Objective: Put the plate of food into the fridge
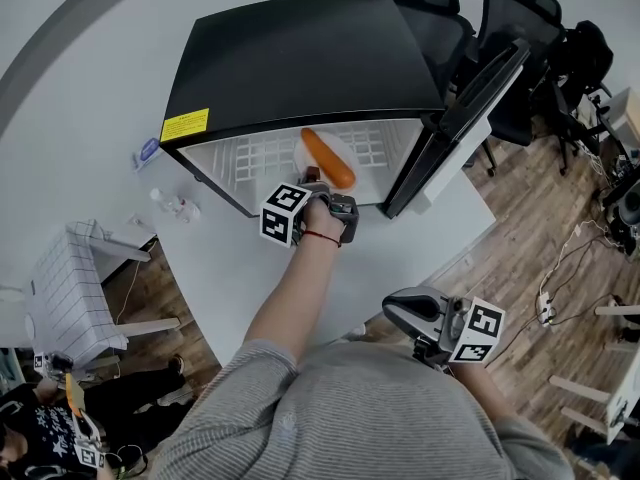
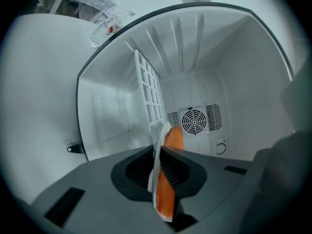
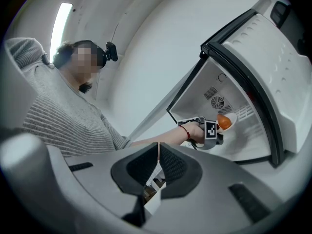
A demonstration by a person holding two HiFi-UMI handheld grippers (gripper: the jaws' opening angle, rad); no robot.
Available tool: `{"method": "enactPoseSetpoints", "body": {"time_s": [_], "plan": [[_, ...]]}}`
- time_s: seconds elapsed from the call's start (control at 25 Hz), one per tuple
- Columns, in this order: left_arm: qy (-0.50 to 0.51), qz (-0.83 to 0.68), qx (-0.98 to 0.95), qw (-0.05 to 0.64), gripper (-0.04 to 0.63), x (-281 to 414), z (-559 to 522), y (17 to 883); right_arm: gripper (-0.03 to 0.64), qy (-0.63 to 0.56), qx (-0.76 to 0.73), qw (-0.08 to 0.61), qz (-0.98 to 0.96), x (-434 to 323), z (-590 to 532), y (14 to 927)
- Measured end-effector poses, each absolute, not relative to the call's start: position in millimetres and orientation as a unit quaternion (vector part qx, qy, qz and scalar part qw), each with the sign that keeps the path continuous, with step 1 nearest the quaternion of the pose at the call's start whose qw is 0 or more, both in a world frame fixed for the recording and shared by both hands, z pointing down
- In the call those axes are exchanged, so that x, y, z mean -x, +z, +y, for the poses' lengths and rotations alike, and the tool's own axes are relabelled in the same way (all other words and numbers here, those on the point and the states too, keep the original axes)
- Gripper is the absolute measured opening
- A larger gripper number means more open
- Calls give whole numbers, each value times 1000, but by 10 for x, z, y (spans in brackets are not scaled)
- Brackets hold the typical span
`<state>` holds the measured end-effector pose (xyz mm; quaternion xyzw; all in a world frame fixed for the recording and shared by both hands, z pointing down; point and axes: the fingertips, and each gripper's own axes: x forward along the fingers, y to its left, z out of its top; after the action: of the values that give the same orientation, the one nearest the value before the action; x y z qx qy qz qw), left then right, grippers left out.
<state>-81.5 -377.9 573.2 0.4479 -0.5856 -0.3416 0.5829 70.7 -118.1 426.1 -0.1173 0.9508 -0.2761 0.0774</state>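
A white plate (image 1: 309, 146) with a long orange piece of food (image 1: 330, 159) hangs in the mouth of the open black fridge (image 1: 300, 58). My left gripper (image 1: 318, 180) is shut on the plate's near rim. In the left gripper view the plate (image 2: 156, 172) stands edge-on between the jaws, the orange food (image 2: 166, 196) against it, and the white fridge interior lies ahead. The right gripper view shows the left gripper (image 3: 207, 130) and the plate (image 3: 233, 123) at the fridge opening. My right gripper (image 1: 400, 313) stays low by my right side, shut and holding nothing.
The fridge stands on a white table (image 1: 430, 238), its door (image 1: 470, 118) swung open to the right. Inside are a wire shelf (image 2: 151, 96) and a fan grille (image 2: 195, 121) on the back wall. Black office chairs (image 1: 520, 28) stand behind; a small bottle (image 1: 180, 206) lies left of the fridge.
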Motion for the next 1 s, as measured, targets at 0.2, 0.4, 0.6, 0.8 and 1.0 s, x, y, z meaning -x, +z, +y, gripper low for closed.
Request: {"method": "enactPoseSetpoints", "body": {"time_s": [0.2,0.4,0.6,0.8,1.0], "plan": [[-355,-589,-433,583,34,801,-3777,5741,15,-280,120,80,949,-735,-1195,4277],[-393,-589,-399,583,37,695,-3772,5742,15,-281,118,81,949,-728,-1197,4277],[-442,-588,-354,577,48,589,-3795,5747,15,-282,123,81,948,-750,-1195,4274],[-440,-599,-361,564,48,584,-3801,5743,15,-283,132,83,946,-807,-1211,4275],[-415,-595,-414,549,59,596,-3820,5702,15,-284,130,83,946,-785,-1187,4281]]}}
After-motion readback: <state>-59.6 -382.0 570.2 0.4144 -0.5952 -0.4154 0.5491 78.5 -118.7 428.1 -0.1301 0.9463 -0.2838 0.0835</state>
